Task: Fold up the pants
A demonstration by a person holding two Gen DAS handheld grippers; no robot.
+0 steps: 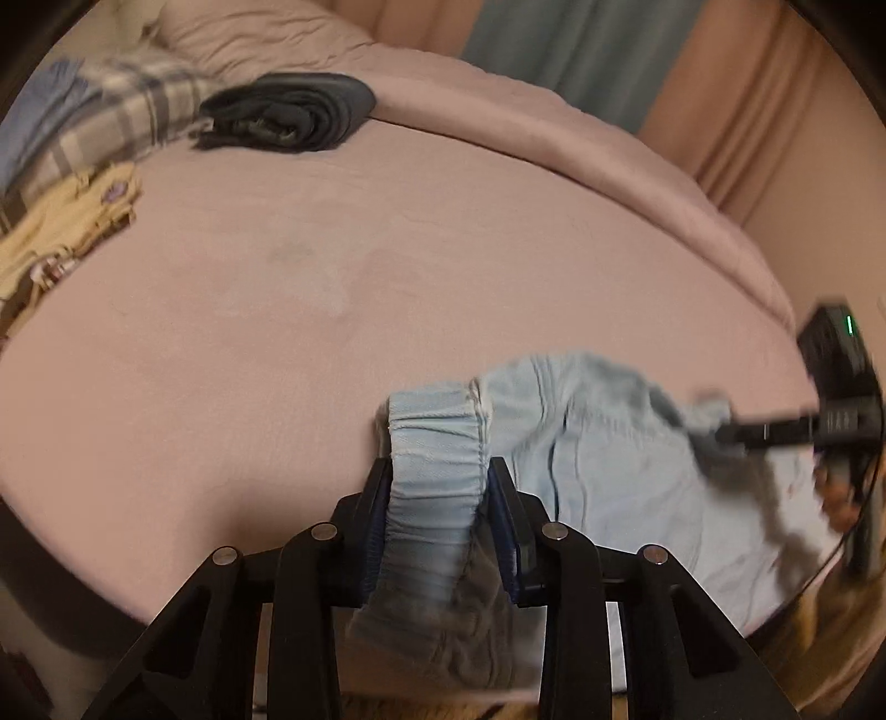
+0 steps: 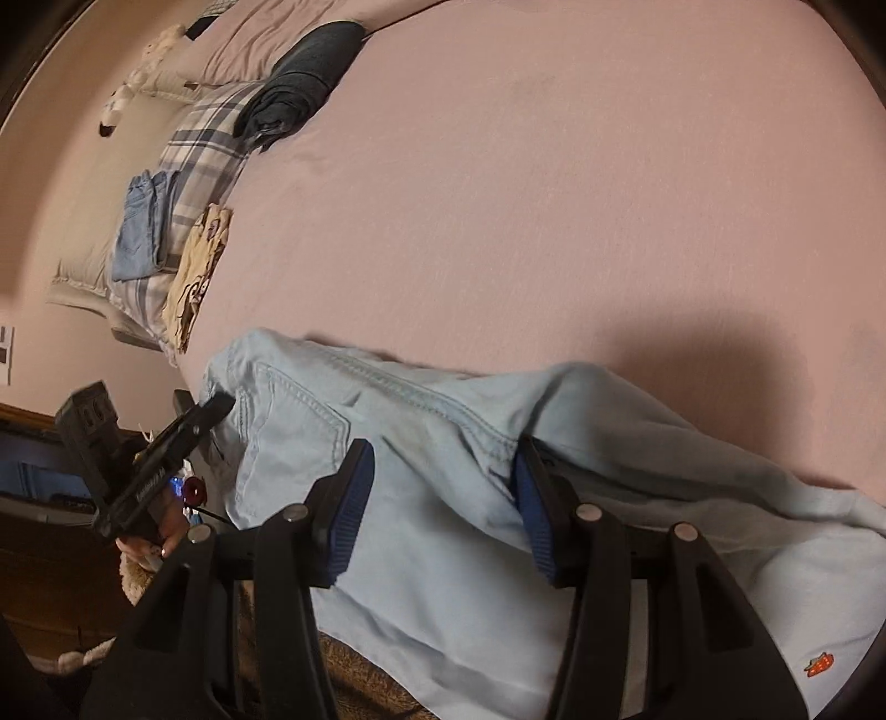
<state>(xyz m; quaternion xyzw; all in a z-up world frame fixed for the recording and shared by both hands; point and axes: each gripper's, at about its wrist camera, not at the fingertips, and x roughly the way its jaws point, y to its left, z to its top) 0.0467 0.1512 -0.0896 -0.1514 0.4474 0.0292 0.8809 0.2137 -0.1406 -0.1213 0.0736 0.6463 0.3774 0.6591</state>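
Note:
Light blue pants [image 1: 598, 459] lie at the near edge of the pink bed [image 1: 332, 266]. My left gripper [image 1: 434, 471] is shut on the elastic waistband [image 1: 432, 443], which bunches up between its blue pads. In the right wrist view the pants [image 2: 443, 498] spread across the bed edge, back pocket up. My right gripper [image 2: 443, 459] is open, its fingers straddling the fabric near the seat seam, one finger partly under a fold. The left gripper [image 2: 183, 426] shows at the waistband end. The right gripper [image 1: 720, 432] shows blurred at the pants' far end.
Folded dark pants [image 1: 288, 113], a plaid garment [image 1: 111, 127] and a yellow garment [image 1: 61, 238] lie at the far left of the bed. Folded jeans [image 2: 138, 227] sit on the plaid one. Curtains [image 1: 581, 50] hang behind the bed. A brown fuzzy rug [image 2: 360, 681] is below.

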